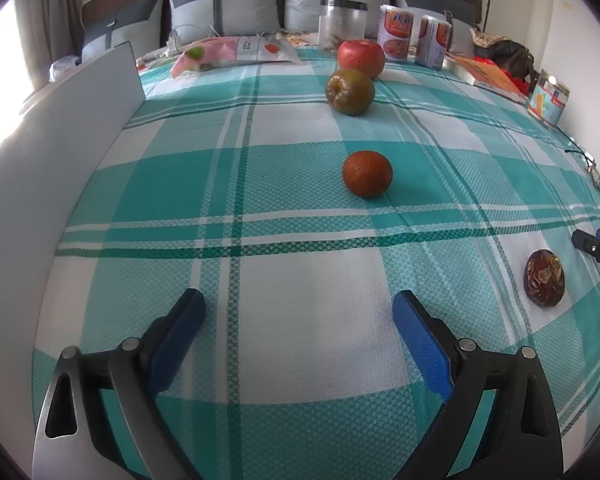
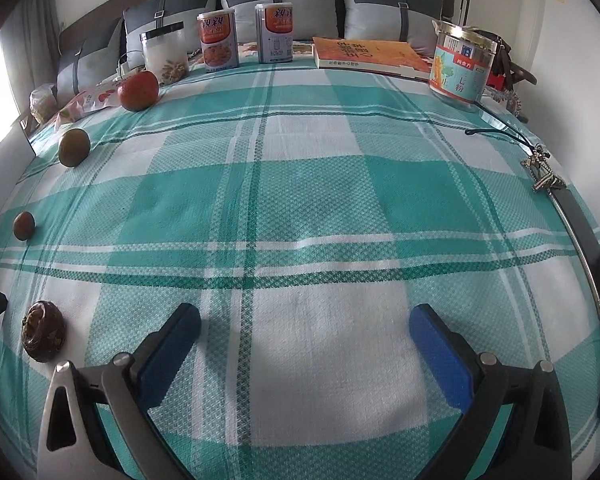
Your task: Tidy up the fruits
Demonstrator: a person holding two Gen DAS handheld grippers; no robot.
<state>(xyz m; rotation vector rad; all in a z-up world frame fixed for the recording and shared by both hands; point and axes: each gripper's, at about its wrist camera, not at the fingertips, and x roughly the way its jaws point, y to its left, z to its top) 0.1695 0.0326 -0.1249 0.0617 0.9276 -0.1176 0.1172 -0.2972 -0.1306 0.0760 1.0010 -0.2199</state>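
Several fruits lie in a line on a teal checked cloth. A red apple is farthest, then a green-brown fruit, a small orange fruit, and a dark wrinkled fruit at the right. In the right wrist view they lie along the left: the apple, green-brown fruit, small orange fruit, wrinkled fruit. My left gripper is open and empty, the orange fruit ahead. My right gripper is open and empty, the wrinkled fruit to its left.
At the far edge stand a clear jar, two printed cans, an orange book and a tin. A snack bag lies at the back left. A white board stands at the left. Pillows behind.
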